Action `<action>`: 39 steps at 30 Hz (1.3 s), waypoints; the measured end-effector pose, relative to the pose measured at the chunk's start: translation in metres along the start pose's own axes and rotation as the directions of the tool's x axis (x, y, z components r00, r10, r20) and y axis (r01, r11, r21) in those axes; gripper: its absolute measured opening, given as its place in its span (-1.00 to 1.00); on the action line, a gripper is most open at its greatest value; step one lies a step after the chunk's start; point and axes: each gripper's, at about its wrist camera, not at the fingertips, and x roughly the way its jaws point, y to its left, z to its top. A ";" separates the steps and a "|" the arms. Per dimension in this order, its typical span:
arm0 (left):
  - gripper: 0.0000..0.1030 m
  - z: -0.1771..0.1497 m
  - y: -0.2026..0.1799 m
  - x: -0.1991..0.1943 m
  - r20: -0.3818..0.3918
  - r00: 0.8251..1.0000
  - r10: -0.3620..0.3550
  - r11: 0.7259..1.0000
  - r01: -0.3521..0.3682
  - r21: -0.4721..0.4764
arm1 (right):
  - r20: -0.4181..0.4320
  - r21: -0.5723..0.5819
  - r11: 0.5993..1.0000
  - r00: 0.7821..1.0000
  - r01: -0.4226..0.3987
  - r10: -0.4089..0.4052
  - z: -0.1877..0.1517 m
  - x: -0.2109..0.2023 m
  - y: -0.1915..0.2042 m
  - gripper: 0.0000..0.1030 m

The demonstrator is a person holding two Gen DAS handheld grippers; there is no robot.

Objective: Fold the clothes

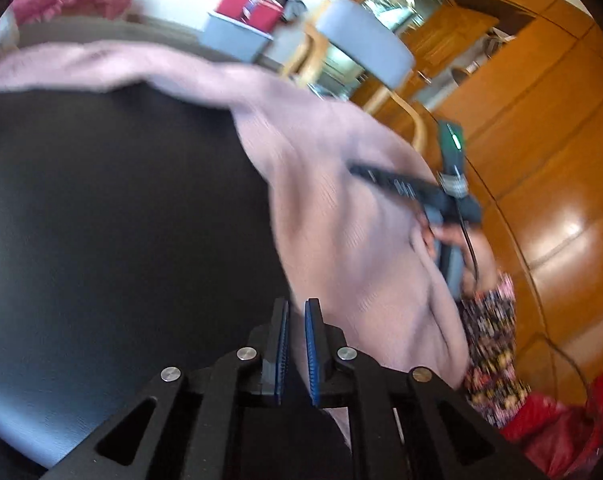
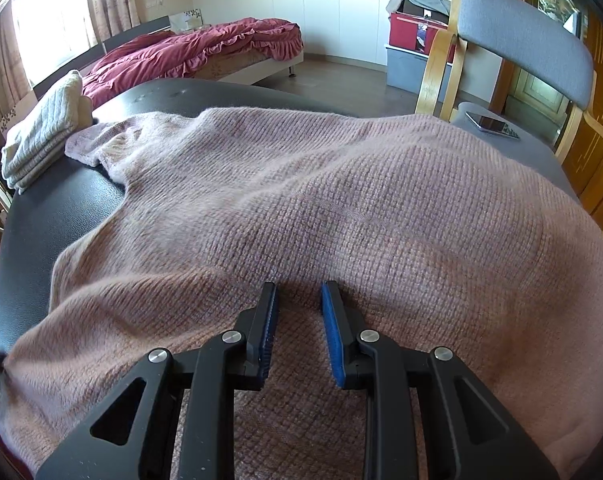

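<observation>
Fingers of the left gripper (image 1: 296, 320) stand narrowly parted, blue pads facing, nothing between them; view is tilted and blurred. Left gripper hovers over the black table (image 1: 101, 220), tips pointing at the edge of the pink sweater (image 1: 341, 220), which lies just ahead and to the right of the fingers. Cannot tell if the right pad touches the knit.

Right gripper (image 2: 299, 300) fingers are spread wider, also empty, low over the sweater (image 2: 301, 200), tips just above or on a raised fold; contact unclear. In the left view the right gripper (image 1: 385, 178) reaches across the sweater from the table's far side, held by a hand (image 1: 457, 248) in a patterned sleeve.

Sweater lies spread across the table, one sleeve stretched toward a folded cream sweater (image 2: 45, 132) at the left edge. Grey chair (image 2: 521, 48) beside the table, phone (image 2: 493, 124) on its seat.
</observation>
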 end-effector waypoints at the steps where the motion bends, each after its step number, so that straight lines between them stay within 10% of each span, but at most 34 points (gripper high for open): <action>1: -0.86 0.011 0.002 -0.002 0.027 0.999 0.019 1.000 -0.018 -0.009 | 0.000 0.000 1.000 1.000 0.001 -0.001 -0.001 0.000 0.000 -0.51; 10: -0.69 0.107 0.027 0.073 0.019 0.999 -0.027 0.974 0.030 -0.223 | 0.003 0.005 1.000 1.000 -0.006 0.006 -0.003 -0.002 0.002 -0.50; 17: -0.64 0.136 0.087 0.116 0.110 0.988 -0.108 0.802 0.152 -0.578 | 0.003 0.002 1.000 1.000 -0.007 0.007 -0.004 -0.003 0.002 -0.50; 23: -0.84 0.148 0.107 0.133 0.171 0.976 -0.132 0.749 0.211 -0.628 | 0.003 -0.029 0.999 1.000 0.027 -0.027 -0.003 -0.003 0.010 -0.46; 31: -0.87 0.170 0.092 0.090 0.161 0.985 0.068 0.896 0.011 -0.444 | 0.034 -0.020 0.999 0.998 0.050 -0.050 0.000 -0.021 0.008 -0.46; 39: -0.79 0.166 0.107 0.098 0.099 0.975 0.198 0.922 -0.151 -0.356 | -0.030 -0.007 0.998 0.998 0.060 -0.061 -0.003 -0.007 0.003 -0.38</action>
